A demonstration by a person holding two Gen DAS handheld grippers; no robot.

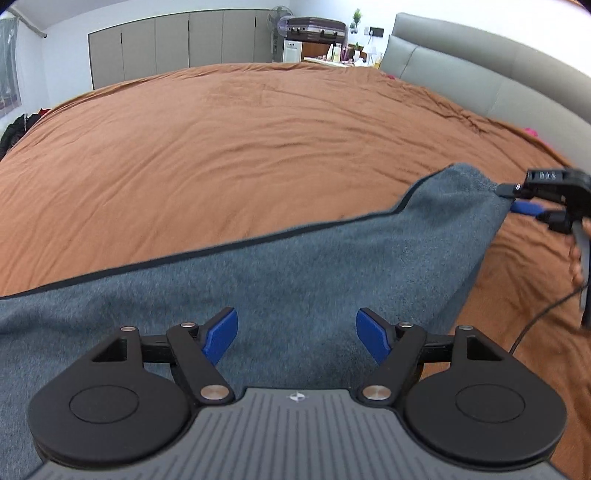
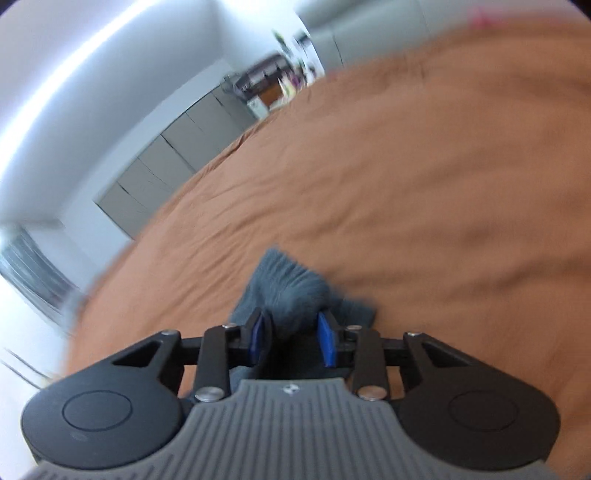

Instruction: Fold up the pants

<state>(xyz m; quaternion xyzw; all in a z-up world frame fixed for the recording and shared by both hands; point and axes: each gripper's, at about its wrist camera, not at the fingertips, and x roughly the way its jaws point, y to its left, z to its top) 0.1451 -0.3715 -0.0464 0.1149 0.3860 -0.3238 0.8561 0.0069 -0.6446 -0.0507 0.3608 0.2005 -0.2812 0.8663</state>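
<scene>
Grey fleece pants (image 1: 303, 266) lie across an orange-brown bed cover (image 1: 240, 140), a dark seam along their far edge. My left gripper (image 1: 297, 338) hovers low over the cloth, blue pads wide apart with nothing between them. In the left wrist view my right gripper (image 1: 517, 197) pinches the far right corner of the pants and lifts it off the bed. The right wrist view is blurred and tilted; there the right gripper (image 2: 293, 341) has a bunch of grey fabric (image 2: 288, 291) clamped between its blue pads.
A grey padded headboard (image 1: 480, 70) runs along the right of the bed. Grey wardrobes (image 1: 177, 44), a fan, a suitcase (image 1: 316, 29) and a cluttered desk stand beyond the far edge. A hand (image 1: 576, 258) and a black cable (image 1: 535, 321) show at the right.
</scene>
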